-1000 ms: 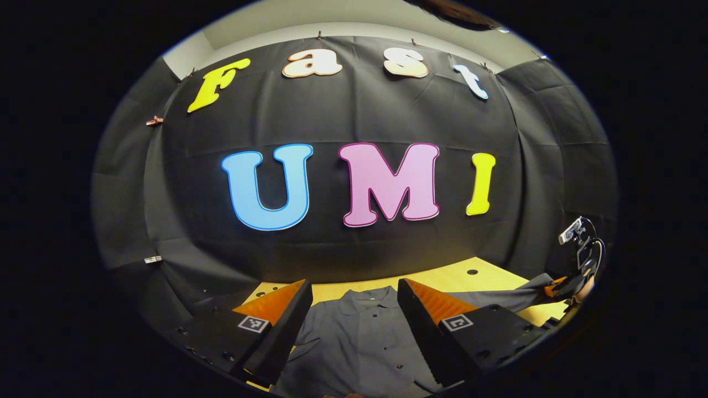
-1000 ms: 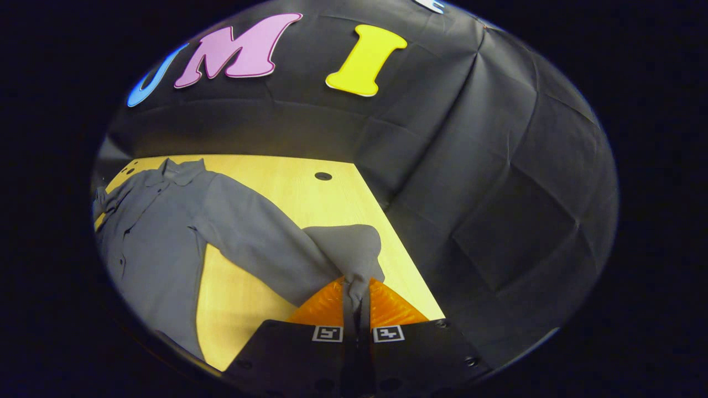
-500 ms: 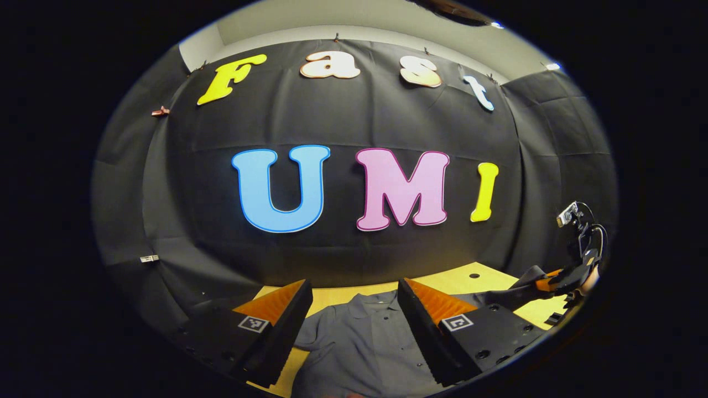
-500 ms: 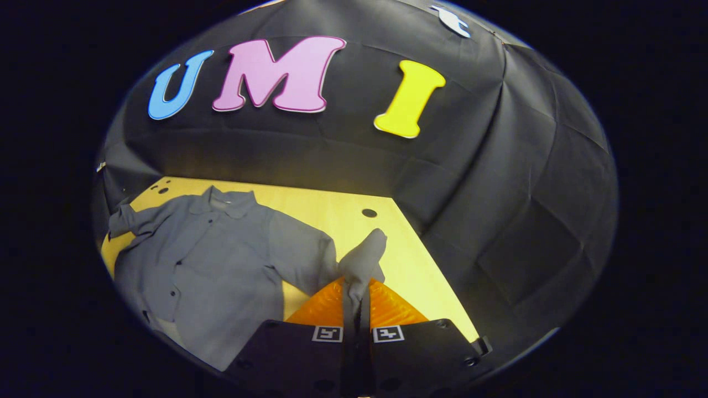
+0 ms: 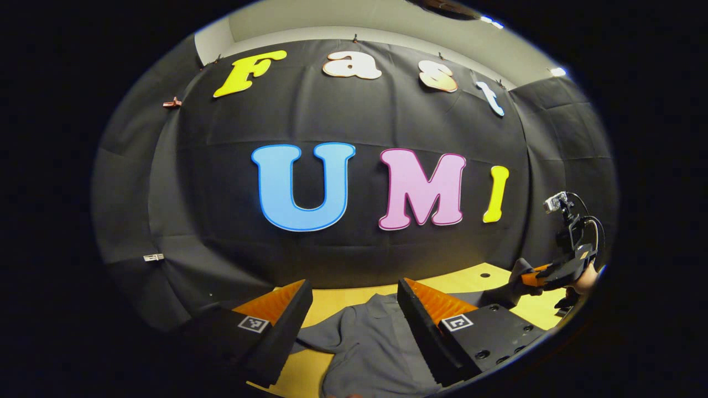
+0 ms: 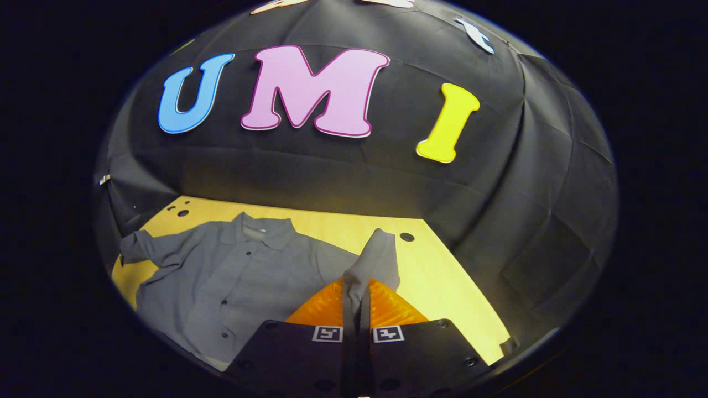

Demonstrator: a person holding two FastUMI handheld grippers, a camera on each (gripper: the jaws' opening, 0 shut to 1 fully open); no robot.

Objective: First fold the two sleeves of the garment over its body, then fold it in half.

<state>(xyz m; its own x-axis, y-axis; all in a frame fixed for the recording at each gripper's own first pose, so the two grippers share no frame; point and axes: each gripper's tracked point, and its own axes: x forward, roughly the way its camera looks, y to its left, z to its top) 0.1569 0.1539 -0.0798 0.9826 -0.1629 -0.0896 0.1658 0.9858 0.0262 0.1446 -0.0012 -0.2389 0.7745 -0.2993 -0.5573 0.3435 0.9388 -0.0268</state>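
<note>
Right gripper pinched tight on a sleeve cuff, raised off the table probably for carrying across the grey shirt lying flat, left gripper spread apart and empty above the collar, seemingly waiting.

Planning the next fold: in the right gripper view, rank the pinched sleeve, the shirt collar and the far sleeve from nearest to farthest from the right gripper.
1. Pinched sleeve, between the right gripper's jaws.
2. Shirt collar, ahead and left.
3. Far sleeve, at the table's left edge.
</note>
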